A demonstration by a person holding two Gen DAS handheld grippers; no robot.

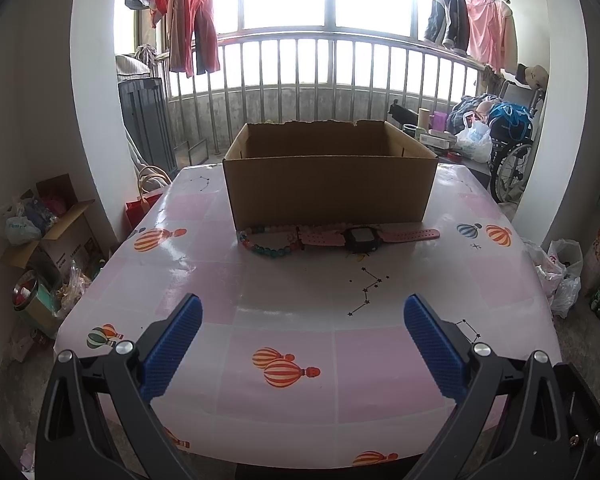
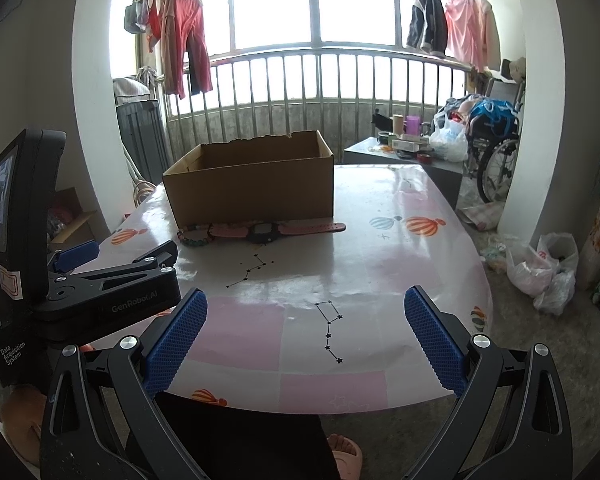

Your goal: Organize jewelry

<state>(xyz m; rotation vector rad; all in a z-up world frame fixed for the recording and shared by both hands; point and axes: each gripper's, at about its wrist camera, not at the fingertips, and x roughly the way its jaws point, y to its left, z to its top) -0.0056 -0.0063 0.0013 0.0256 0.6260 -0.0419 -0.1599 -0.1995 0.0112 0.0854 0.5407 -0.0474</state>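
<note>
Against the near wall of the open brown cardboard box [image 1: 328,192] lie a multicoloured beaded bracelet [image 1: 266,246] and a pink-strapped black-faced watch [image 1: 366,237], touching. My left gripper [image 1: 302,346] and right gripper [image 2: 306,342] hover above the balloon-patterned tablecloth [image 1: 300,320], wide apart, holding nothing.

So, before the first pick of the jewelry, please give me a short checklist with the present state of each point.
1. Left gripper open, holding nothing: ok.
2. Right gripper open, holding nothing: ok.
3. Cardboard box open on top, ready to receive: ok.
4. Bead bracelet and pink watch lie free on the table, before the box: ok.
5. Bracelet and watch strap apart, not tangled: cannot tell.
6. Box inside has room: cannot tell.
</note>
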